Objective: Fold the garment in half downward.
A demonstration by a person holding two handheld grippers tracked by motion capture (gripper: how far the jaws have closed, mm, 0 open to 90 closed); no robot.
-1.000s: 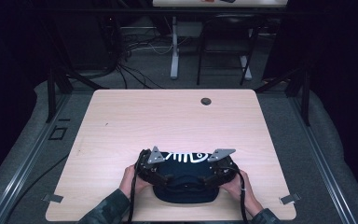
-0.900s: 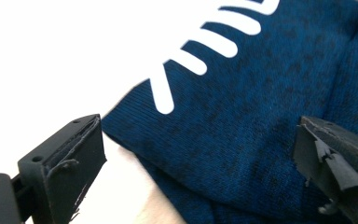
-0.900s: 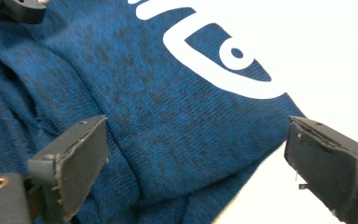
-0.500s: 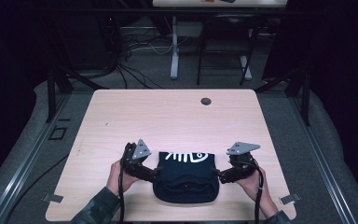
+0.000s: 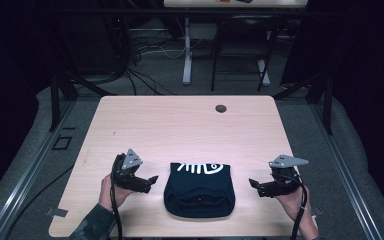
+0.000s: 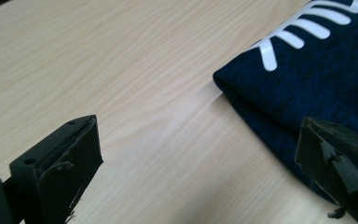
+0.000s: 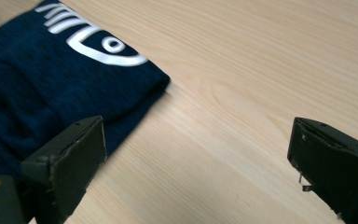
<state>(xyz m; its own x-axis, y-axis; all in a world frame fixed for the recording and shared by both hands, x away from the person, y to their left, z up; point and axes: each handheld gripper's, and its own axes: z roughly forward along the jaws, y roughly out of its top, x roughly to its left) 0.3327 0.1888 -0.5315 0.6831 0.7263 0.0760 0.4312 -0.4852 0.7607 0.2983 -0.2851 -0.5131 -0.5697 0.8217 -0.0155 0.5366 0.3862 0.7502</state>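
While the folded dark shirt (image 5: pixel 199 190) lies flat near the bottom centre of the high view, on the near edge of the counter (image 5: pixel 180 125), I judge the folding itself finished. My left tool (image 5: pixel 150 181) sits just left of it and my right tool (image 5: pixel 254 184) off to its right, both spread wide and holding nothing. Its white print (image 5: pixel 200 167) faces up at the far edge. What may remain is a last tidy or moving it aside.
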